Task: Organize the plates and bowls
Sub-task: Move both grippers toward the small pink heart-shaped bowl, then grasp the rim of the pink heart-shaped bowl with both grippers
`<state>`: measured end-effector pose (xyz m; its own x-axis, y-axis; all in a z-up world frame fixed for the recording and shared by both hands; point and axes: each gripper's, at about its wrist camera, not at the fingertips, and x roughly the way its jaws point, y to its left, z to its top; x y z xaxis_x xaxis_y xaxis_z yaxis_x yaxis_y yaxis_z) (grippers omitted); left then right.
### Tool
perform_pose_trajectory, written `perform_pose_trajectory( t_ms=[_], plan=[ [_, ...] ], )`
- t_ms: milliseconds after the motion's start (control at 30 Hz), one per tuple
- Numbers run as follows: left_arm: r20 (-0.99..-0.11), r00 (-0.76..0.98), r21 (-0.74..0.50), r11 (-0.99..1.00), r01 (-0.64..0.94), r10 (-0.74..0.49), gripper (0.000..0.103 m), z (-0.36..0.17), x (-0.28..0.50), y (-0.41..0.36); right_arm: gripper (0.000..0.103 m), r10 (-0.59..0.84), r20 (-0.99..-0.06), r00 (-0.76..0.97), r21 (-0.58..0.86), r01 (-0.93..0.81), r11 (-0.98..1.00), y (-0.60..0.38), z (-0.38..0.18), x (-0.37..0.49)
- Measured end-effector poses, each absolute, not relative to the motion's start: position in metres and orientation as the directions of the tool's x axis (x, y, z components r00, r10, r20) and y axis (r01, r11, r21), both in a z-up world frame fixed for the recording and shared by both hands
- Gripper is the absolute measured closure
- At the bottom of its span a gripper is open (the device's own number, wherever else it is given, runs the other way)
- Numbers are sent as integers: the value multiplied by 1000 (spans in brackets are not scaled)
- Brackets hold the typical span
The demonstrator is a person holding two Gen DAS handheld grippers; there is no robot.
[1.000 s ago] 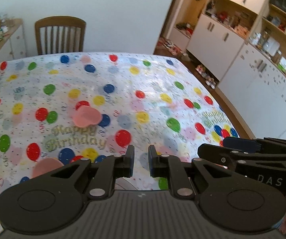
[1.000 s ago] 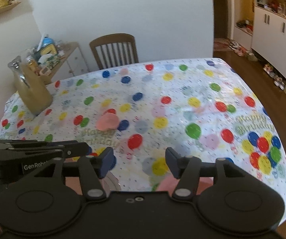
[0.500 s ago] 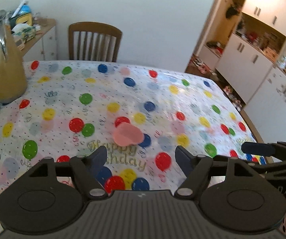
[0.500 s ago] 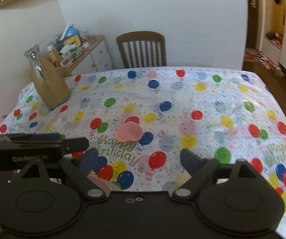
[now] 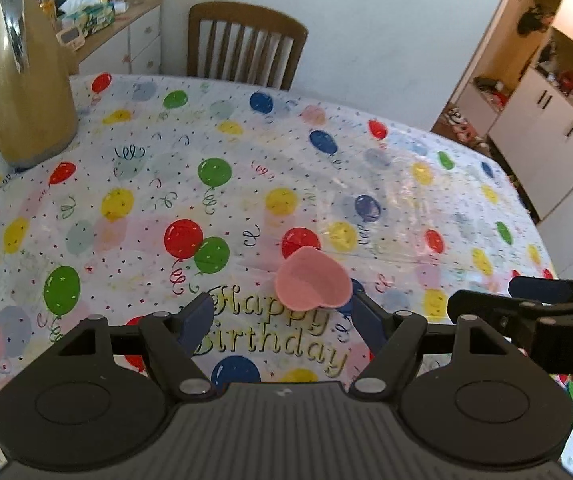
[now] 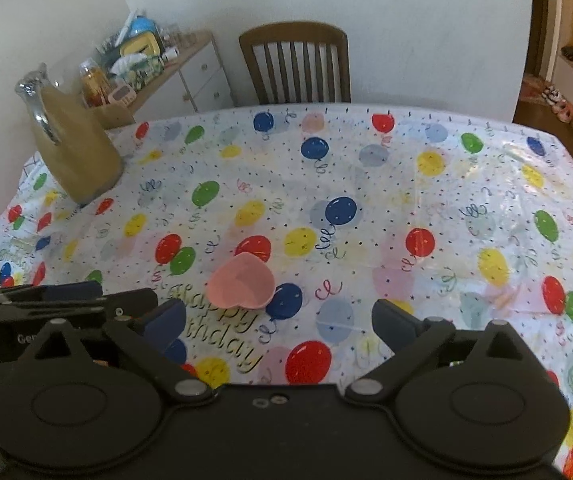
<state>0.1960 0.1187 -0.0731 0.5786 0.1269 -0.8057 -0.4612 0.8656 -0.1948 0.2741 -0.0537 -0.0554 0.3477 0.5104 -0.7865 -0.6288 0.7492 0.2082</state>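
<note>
**Both tongs empty, one pink bowl in reach**

Balloon-print cloth point(image 5: 246, 184) with "Happy Birthday" lettering covers the bench; a wooden chair point(image 5: 246, 44) stands at the far edge against a white wall, and a sideboard point(image 6: 190, 68) cluttered with small items sits off to the left. A tall tan jug point(image 5: 22, 80) with a chrome handle stands upright at the far left of the bench, well apart from everything else.

Task item: one pink heart-shaped bowl point(image 5: 312, 280) sits open side up near the middle of the bench, on the lettering. No plates and no other bowls show in either view.

Left tongs point(image 5: 282, 320): spread wide, holding nothing. The bowl lies just ahead of them, nearer the right-hand tip. Whether that tip touches the rim cannot be told.

Right tongs point(image 6: 278, 320): also spread wide, empty, hovering over the cloth. From this view the bowl point(image 6: 241, 285) lies ahead and toward the left-hand tip, apart from it.

Progress, as a judgement: early. Nothing is stacked or grouped within view, and the single visible bowl is not yet gripped. The left tongs look better placed to take it. A destination for it is not visible.
</note>
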Motion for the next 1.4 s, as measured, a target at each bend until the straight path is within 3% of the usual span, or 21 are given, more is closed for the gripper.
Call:
perform_pose_trajectory(
  t_ms=[433, 800, 867, 1000, 1067, 1400],
  plan=[
    [-870, 479, -189, 820, -540, 114, 28, -124, 244, 138, 8, 489, -846, 212, 282, -600, 748, -16, -109, 338],
    [-872, 483, -198, 839, -507, 86, 29, -150, 254, 147, 38, 510, -855, 97, 351, -616, 705, 3, -140, 357],
    [-866, 493, -198, 851, -487, 80, 29, -152, 256, 146, 51, 515, -854, 70, 370, -613, 698, 5, -144, 359],
    [-870, 490, -211, 853, -478, 60, 47, -157, 262, 148, 61, 519, -853, 51, 383, -616, 689, 11, -150, 360],
    [-872, 487, -224, 847, -482, 47, 61, -160, 264, 150, 68, 523, -851, 50, 385, -616, 687, 13, -152, 361],
    [-872, 490, -250, 835, -491, 26, 86, -164, 271, 150, 97, 509, -860, 38, 377, -625, 684, 20, -162, 354]
  ],
)
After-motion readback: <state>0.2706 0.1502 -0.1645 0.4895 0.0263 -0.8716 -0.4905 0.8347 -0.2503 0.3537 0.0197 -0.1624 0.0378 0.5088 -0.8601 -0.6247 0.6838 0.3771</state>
